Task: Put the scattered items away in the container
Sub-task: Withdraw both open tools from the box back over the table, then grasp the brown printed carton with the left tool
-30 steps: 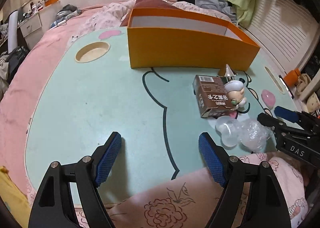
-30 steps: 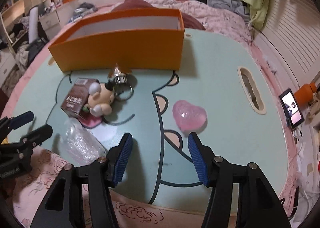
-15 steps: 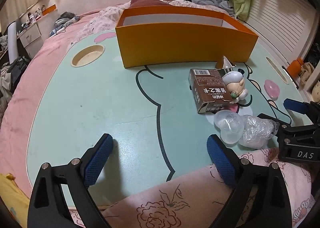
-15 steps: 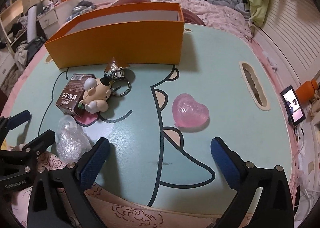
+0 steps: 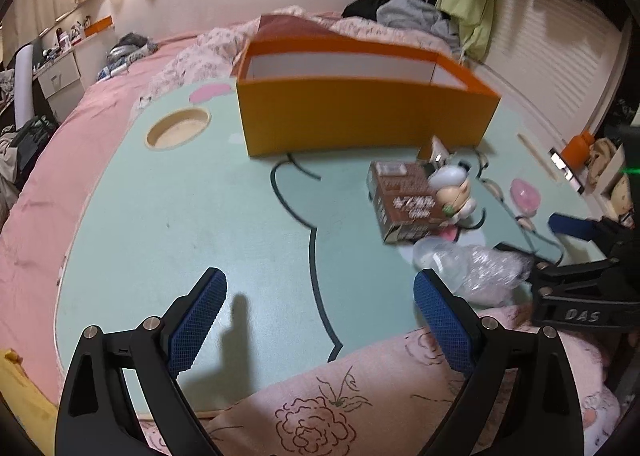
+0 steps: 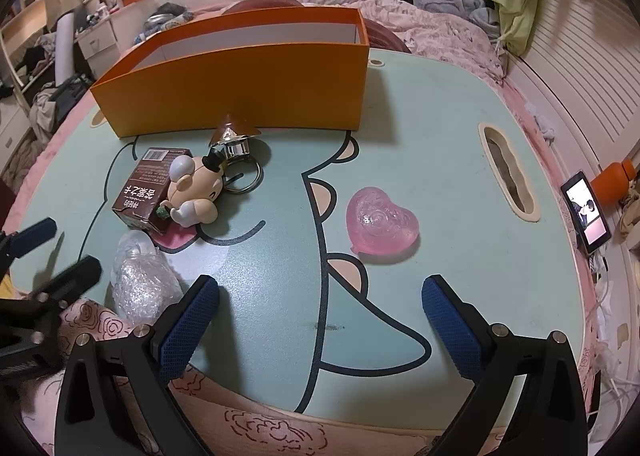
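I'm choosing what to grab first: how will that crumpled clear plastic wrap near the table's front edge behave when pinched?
The clear plastic wrap looks thin and crinkled, so it will probably crush flat between the pads rather than resist. It seems very light and may slide across the smooth table if nudged. Part of it overhangs the pink quilt, so it could drag.

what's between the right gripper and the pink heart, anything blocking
Nothing visible. The right gripper is open and empty, with only bare table between it and the pink heart. The figurine lies off to the left.
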A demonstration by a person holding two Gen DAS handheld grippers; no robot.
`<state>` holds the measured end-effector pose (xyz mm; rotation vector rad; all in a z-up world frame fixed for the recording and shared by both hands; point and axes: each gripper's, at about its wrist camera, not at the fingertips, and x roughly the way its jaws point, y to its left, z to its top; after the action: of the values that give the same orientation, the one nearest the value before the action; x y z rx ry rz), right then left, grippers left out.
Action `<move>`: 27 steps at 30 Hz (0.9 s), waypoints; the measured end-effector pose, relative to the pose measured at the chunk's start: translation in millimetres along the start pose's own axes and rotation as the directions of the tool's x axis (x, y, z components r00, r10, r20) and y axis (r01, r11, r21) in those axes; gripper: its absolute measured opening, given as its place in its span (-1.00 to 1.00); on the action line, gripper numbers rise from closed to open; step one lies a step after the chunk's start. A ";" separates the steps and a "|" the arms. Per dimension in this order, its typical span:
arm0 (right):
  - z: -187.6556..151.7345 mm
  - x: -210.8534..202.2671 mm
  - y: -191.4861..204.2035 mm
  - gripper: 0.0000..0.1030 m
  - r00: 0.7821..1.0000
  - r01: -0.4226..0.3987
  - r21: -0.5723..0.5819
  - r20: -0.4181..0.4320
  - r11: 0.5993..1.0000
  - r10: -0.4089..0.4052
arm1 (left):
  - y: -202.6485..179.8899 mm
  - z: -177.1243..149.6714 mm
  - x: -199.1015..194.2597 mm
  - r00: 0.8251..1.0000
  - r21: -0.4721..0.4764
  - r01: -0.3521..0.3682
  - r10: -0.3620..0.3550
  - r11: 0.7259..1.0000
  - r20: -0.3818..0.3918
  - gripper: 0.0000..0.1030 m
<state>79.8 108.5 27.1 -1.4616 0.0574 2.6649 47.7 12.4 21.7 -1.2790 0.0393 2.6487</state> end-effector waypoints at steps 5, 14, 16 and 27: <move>0.2 -0.4 0.4 0.97 1.000 0.000 0.000 0.001 1.000 0.000 | -3.9 13.1 -6.4 0.999 0.029 -0.003 0.001 1.000 0.042 0.83; 0.0 -0.2 0.1 0.97 1.000 -0.001 0.000 0.001 1.000 0.001 | -23.7 41.6 16.6 0.999 0.080 0.045 -0.045 0.996 -0.002 0.48; -0.2 -0.3 0.1 0.97 1.000 -0.001 0.000 0.001 1.000 0.001 | -28.4 47.9 24.7 0.999 0.089 0.044 -0.042 0.995 -0.019 0.48; -0.4 -0.2 -0.4 0.97 1.000 -0.002 -0.001 0.001 1.000 0.002 | -46.8 50.5 48.4 0.996 0.158 0.034 -0.021 0.987 -0.081 0.23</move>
<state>80.3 108.9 27.0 -1.4613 0.0574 2.6679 -11.8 71.9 18.5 -1.3206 0.2381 2.5131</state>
